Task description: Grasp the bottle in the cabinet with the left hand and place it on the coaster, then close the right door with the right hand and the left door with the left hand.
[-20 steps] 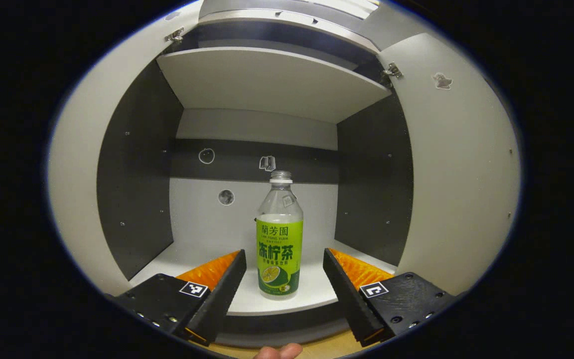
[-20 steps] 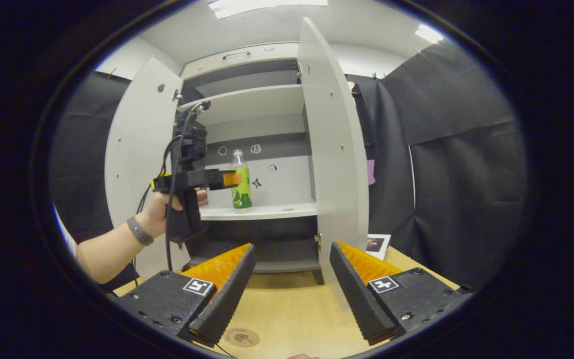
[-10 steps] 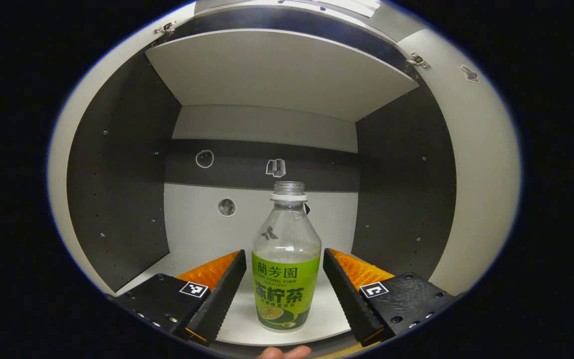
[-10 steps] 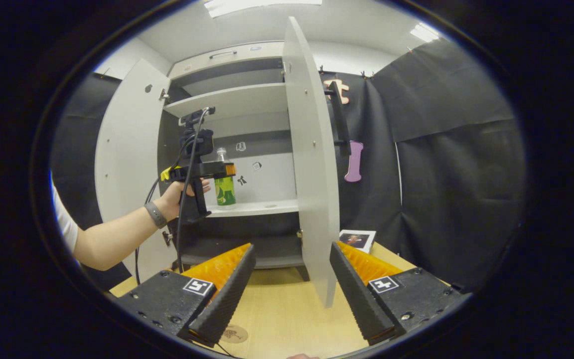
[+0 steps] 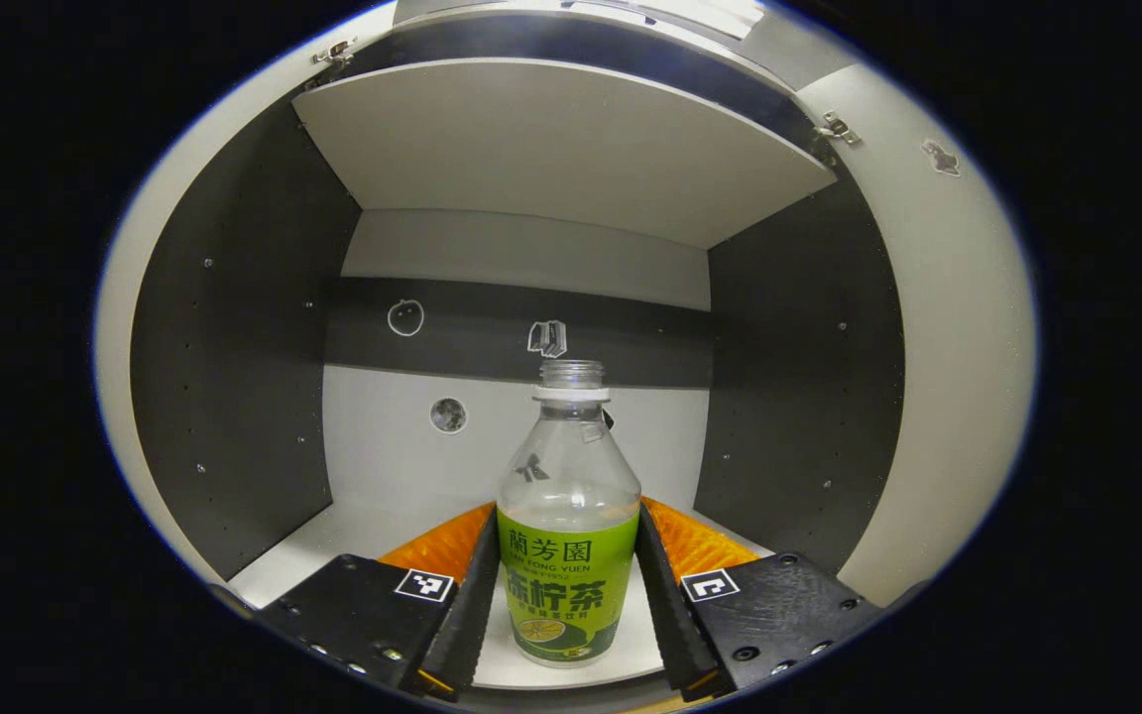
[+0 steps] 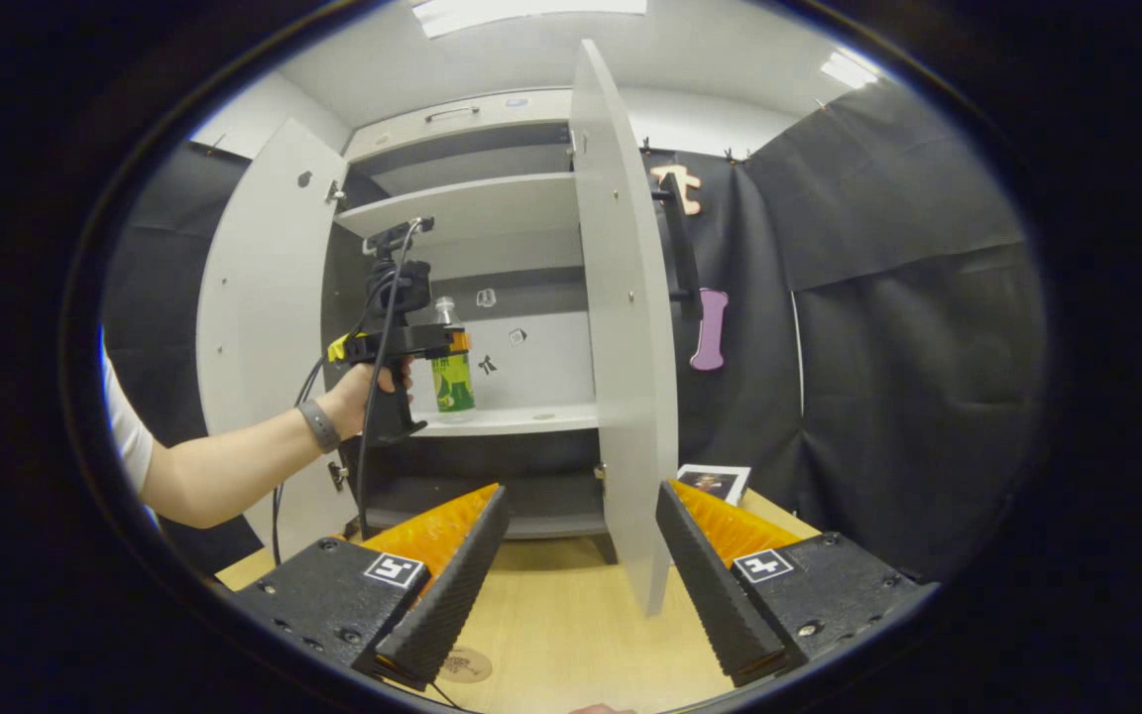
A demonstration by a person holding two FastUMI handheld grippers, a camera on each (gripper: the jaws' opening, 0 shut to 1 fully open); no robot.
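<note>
Left gripper (image 5: 561, 605) clamped on the bottle (image 5: 563, 535), both fingers touching its label.
Bottle stands near the shelf (image 5: 333, 526) front edge; right gripper (image 6: 576, 575) spread open, low over the table (image 6: 571, 635).

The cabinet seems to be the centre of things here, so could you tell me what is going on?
A person is reaching the left gripper into the open cabinet and has its fingers closed against the sides of the green-labelled bottle, which stands on the shelf. The right gripper waits open over the table. Both doors are open.
</note>
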